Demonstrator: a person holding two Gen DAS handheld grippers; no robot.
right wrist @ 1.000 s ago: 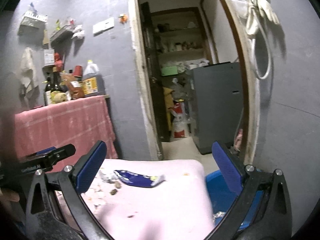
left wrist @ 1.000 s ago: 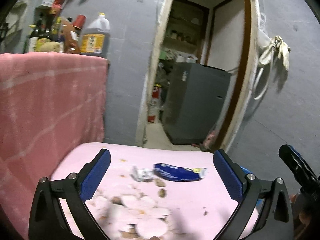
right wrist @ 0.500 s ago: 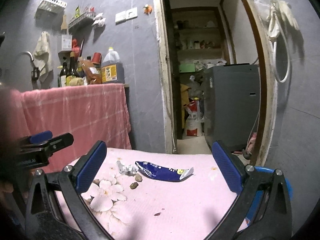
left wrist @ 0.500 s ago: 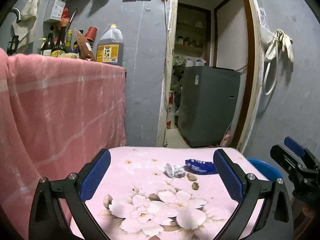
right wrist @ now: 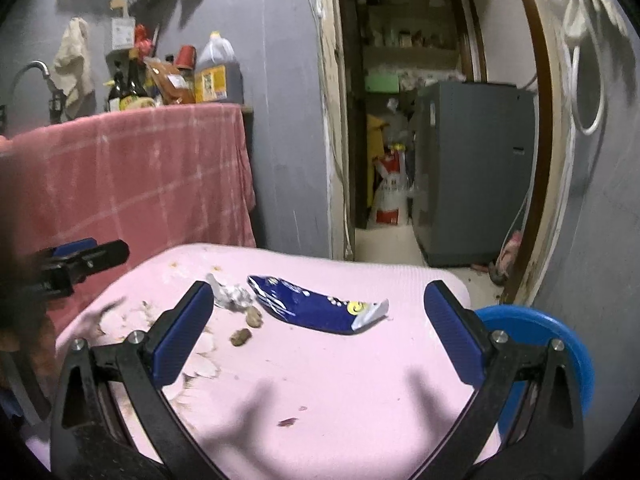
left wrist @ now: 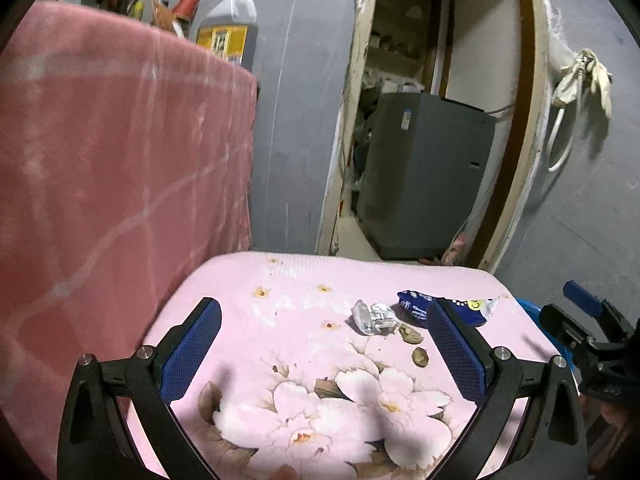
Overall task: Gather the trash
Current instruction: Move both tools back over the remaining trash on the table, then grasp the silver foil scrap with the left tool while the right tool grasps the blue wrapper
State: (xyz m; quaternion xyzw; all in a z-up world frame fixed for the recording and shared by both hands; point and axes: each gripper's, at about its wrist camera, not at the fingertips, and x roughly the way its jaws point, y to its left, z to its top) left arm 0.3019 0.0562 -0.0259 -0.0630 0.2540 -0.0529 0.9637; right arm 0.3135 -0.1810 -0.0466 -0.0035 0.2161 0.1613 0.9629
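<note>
Your left gripper (left wrist: 324, 344) is spread wide over the pink flowered cloth (left wrist: 280, 360), empty. Your right gripper (right wrist: 320, 320) likewise gapes, holding nothing. Trash lies mid-frame in the right wrist view: blue wrapper (right wrist: 316, 306), crumpled foil (right wrist: 230, 294) just left of it, two brown bits (right wrist: 248, 326), possibly nutshells, just below. Blue bin (right wrist: 548, 344) sits at lower right, beside the cloth's edge.
</note>
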